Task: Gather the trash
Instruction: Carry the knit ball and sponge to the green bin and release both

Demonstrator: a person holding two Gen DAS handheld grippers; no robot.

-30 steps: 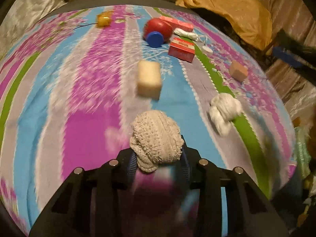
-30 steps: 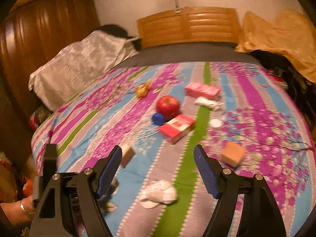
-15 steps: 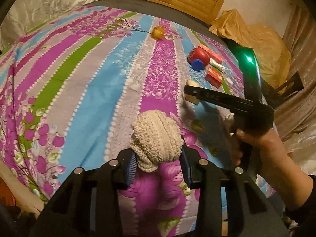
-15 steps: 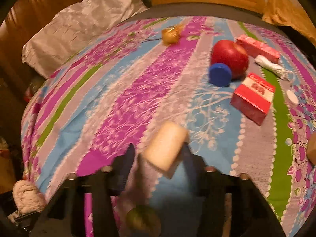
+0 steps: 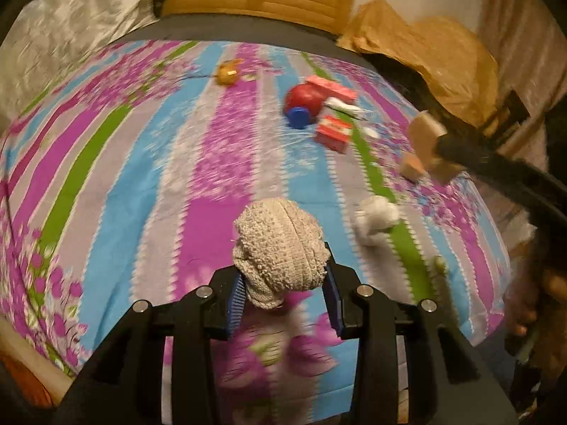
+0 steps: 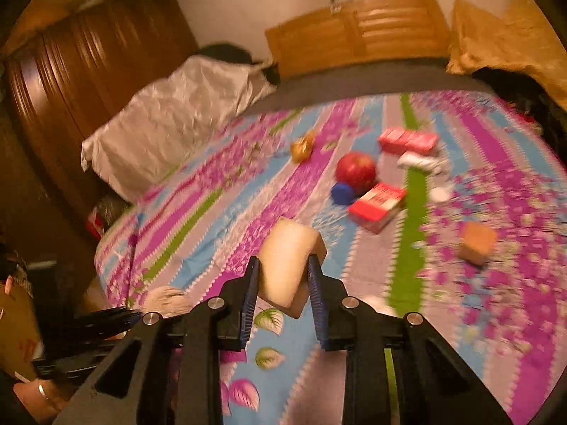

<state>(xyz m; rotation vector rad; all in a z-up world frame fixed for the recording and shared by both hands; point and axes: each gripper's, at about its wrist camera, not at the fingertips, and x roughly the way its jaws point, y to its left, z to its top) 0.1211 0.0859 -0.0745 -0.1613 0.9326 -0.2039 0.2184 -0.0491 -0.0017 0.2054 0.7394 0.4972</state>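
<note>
My left gripper [image 5: 283, 283] is shut on a beige knitted wad [image 5: 280, 251] and holds it above the striped bedspread [image 5: 106, 184]; the wad [image 6: 166, 299] also shows low left in the right wrist view. My right gripper [image 6: 283, 269] has its jaws closing, with the pads pressing a cream foam block [image 6: 290, 262] lifted off the bed. That block [image 5: 427, 138] appears at the right of the left wrist view. On the bed lie a white crumpled tissue [image 5: 375, 216], a red box [image 6: 377, 205], a tan block [image 6: 476, 242] and a yellow wrapper [image 6: 301, 148].
A red apple [image 6: 356, 170], a blue cap [image 6: 342, 193], a pink box [image 6: 407, 140] and a white packet [image 6: 421, 163] sit mid-bed. A silver pillow [image 6: 170, 120] and wooden headboard [image 6: 354, 32] are at the far end. A person's hand [image 6: 39, 393] is low left.
My right gripper came down over the cream block, closed on it and lifted it off the bedspread. My left gripper rose, still holding the knitted wad.
</note>
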